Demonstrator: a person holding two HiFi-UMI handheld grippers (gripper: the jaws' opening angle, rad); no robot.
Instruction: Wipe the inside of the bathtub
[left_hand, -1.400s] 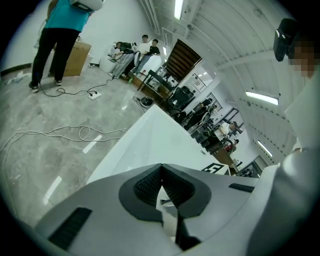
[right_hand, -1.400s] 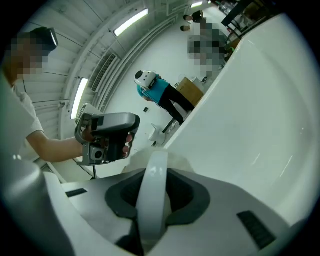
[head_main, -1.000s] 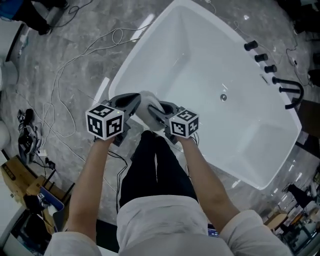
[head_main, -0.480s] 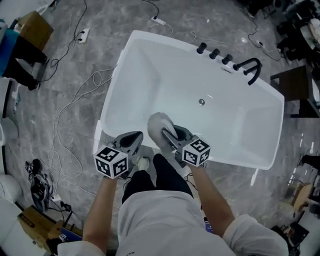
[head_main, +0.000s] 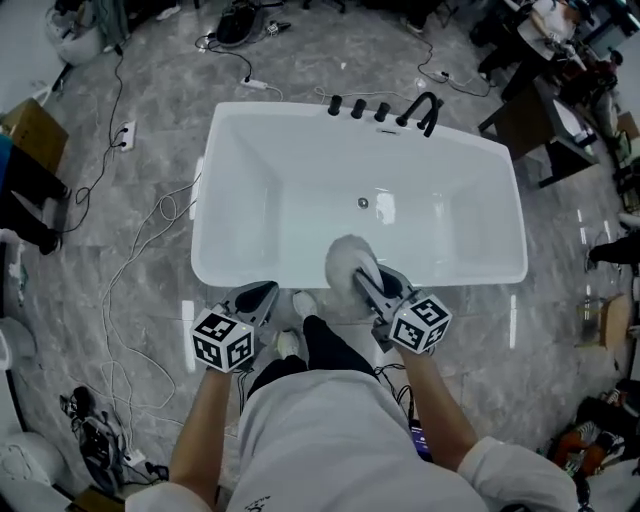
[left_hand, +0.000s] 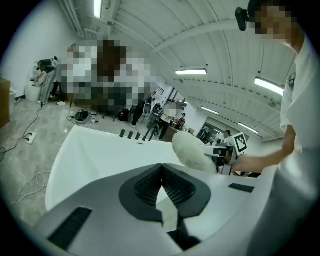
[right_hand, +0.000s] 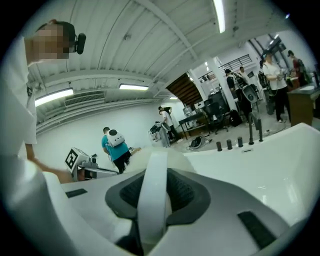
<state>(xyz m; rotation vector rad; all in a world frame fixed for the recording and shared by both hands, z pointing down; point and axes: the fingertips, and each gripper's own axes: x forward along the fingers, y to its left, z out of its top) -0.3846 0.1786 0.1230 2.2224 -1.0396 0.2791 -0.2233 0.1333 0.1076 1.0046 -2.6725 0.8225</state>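
The white bathtub (head_main: 240, 195) lies square-on below me, its drain (head_main: 363, 203) in the middle of the floor. My right gripper (head_main: 366, 284) is shut on the white handle (right_hand: 152, 200) of a fluffy white wiping pad (head_main: 349, 262). The pad hangs over the tub's near rim. My left gripper (head_main: 257, 296) is outside the tub, left of the pad and apart from it, with its jaws closed on nothing. In the left gripper view the pad (left_hand: 192, 152) shows at the right above the tub (left_hand: 100, 155). In the right gripper view the tub (right_hand: 270, 165) fills the right.
A black faucet (head_main: 422, 108) and several black knobs (head_main: 358, 108) stand on the tub's far rim. Cables (head_main: 150, 240) trail over the grey floor at the left. A dark desk (head_main: 540, 120) stands at the far right. A person's white shoes (head_main: 298, 305) touch the tub's near side.
The view has swung so the tub now lies square-on. The left gripper has come away from the pad and sits to its left. The right gripper still holds the pad over the near rim.
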